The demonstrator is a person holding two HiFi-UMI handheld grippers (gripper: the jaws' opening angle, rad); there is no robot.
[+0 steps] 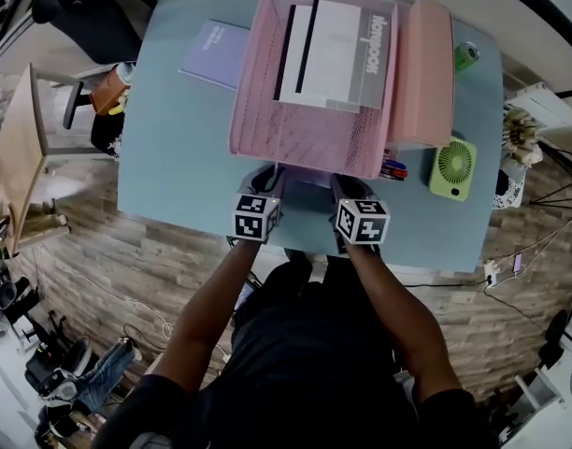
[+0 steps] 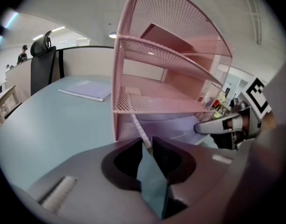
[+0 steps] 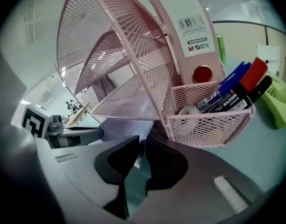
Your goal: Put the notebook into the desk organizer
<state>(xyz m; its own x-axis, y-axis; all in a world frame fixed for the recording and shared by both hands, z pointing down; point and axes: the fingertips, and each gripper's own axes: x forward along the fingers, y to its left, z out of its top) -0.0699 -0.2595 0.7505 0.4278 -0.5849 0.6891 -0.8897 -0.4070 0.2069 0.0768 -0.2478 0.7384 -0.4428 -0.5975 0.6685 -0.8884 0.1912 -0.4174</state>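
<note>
— What's on the right of the teal table (image 1: 174,157)?
— A green fan (image 1: 452,168) near the front edge and a small green container (image 1: 465,56) further back. Red, blue and black markers (image 3: 236,90) stand bunched together, caps up.
— And on the left?
— A lilac spiral pad (image 1: 216,54) lies flat. Off the table there's a black office chair (image 1: 85,17), a wooden desk (image 1: 20,148), and a white cable (image 1: 127,302) across the wood floor (image 1: 99,260)
</note>
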